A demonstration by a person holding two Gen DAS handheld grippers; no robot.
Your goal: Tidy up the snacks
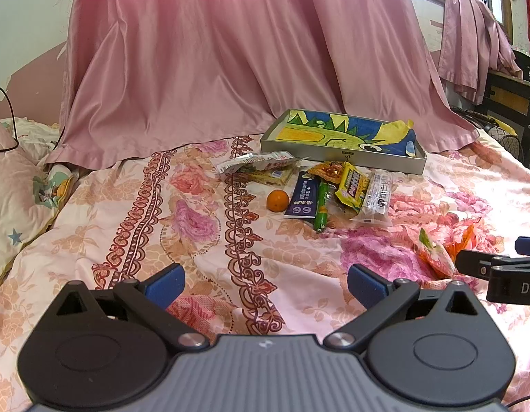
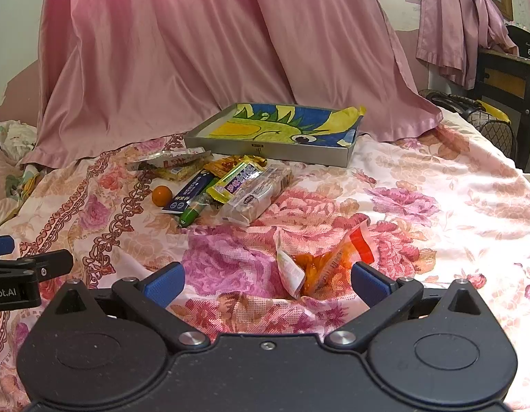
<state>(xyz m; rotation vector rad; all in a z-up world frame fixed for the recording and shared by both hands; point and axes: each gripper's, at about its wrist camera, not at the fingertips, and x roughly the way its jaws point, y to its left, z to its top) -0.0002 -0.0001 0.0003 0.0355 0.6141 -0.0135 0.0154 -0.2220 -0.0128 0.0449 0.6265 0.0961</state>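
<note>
Left gripper [image 1: 265, 283] and right gripper [image 2: 267, 282] both gape wide, empty; "obot.AI" on one; 1 orange [image 1: 278, 200], 1 tray [image 1: 340, 158]

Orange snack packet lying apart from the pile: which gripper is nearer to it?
Right. The right gripper is open with the orange snack packet just ahead between its fingers; the left gripper, also open, sits off to the packet's left.

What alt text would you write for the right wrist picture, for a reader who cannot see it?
An open right gripper hovers over a floral bedspread, with an orange snack packet lying between its blue fingertips. Farther back, a pile of snack packets and a small orange lie before a shallow grey tray lined with a colourful drawing.
</note>
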